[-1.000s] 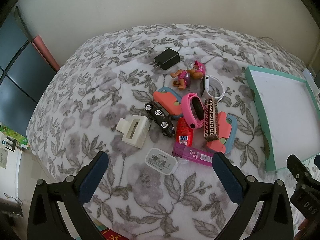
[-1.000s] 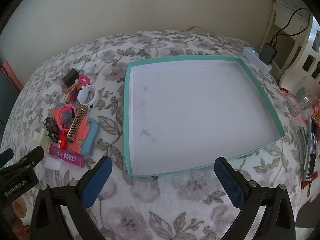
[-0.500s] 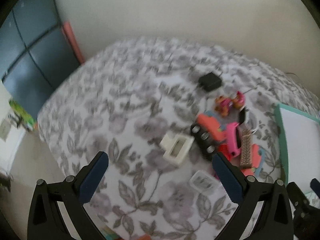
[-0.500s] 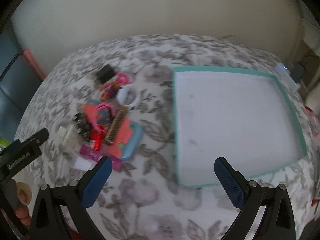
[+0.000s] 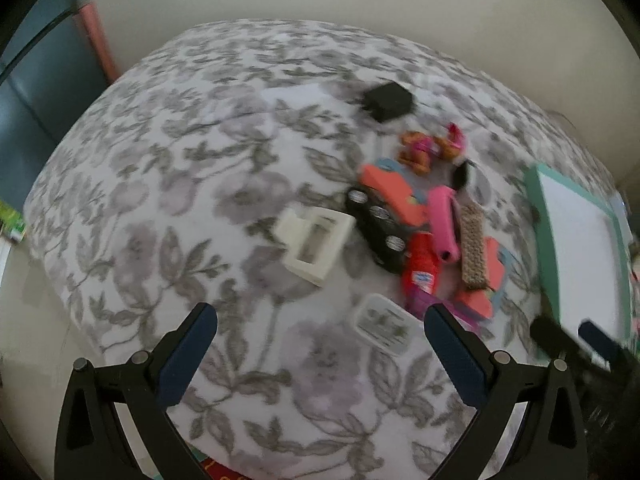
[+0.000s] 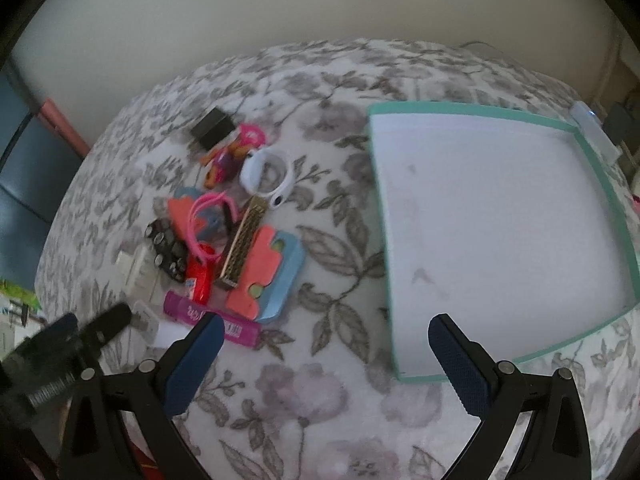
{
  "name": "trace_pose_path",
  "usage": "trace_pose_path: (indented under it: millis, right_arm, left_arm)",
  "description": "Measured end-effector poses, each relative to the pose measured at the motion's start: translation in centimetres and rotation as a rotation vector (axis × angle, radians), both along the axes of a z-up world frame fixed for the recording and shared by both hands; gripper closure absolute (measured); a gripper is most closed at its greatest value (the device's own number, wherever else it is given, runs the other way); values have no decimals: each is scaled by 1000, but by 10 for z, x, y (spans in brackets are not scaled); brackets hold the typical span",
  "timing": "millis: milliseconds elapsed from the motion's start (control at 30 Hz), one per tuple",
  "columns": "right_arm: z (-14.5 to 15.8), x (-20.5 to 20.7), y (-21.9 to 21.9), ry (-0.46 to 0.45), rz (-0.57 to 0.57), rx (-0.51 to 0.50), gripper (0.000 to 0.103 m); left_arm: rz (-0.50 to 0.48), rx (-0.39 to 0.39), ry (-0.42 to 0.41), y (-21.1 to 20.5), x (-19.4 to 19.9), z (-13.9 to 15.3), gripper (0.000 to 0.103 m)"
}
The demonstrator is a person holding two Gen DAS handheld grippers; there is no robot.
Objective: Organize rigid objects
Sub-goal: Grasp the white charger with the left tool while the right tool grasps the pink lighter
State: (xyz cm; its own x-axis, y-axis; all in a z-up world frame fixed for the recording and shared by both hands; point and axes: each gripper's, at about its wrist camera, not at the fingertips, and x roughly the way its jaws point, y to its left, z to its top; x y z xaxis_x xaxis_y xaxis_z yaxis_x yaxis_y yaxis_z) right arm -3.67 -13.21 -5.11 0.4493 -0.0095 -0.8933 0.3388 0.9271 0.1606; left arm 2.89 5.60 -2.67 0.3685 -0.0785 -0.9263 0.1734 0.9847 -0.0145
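A pile of small rigid objects lies on a floral blanket: a cream plastic holder (image 5: 316,242), a black toy car (image 5: 376,232), a red tube (image 5: 419,268), a pink wristband (image 5: 442,222), a patterned bar (image 5: 472,246), coral-and-blue cases (image 6: 266,274), a purple tube (image 6: 212,316), a white label box (image 5: 382,324), a pup figure (image 5: 432,148), a white band (image 6: 268,174) and a black charger (image 5: 388,100). A teal-rimmed white tray (image 6: 472,114) lies to their right. My left gripper (image 5: 320,354) is open, near the label box. My right gripper (image 6: 322,364) is open, between pile and tray.
A wall runs behind the bed. A dark cabinet (image 5: 36,92) and a pink strip (image 5: 98,40) stand at the left. A white device (image 6: 594,132) and a dark adapter (image 6: 618,126) lie past the tray's far right corner. The blanket (image 5: 180,184) left of the pile is bare.
Both views have swung. My left gripper turned left, then came nearer the pile. My right gripper has moved left, from over the tray towards the pile. Both stay open; no object has moved.
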Motion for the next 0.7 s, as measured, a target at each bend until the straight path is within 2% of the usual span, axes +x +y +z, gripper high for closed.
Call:
trace_pose_path:
  millis: [133,233,333,400,500,700]
  right_arm:
    - [4,-2,-10,-14,-42,6,0]
    - [2,-1,-9,0,-41,17,0]
    - [-2,0,-5,13,-25,34,0]
    - [-3,1,-2,16,-18,27,0]
    - [-4,1,-2,17,-23,28,0]
    - [-6,4,0,27,-21,35,0]
  left_arm:
    - [-79,1,12,-14,-4,-4,0]
    - [-101,-4,33,-19,-3,-10,2]
    - [-107,-5,38,-19,-3,-12,9]
    - [-115,-8,56,-21,0,-18,21]
    - [-125,-25,98,-22,3,-26,29]
    - [-137,-23,99,-25,4,-29,50]
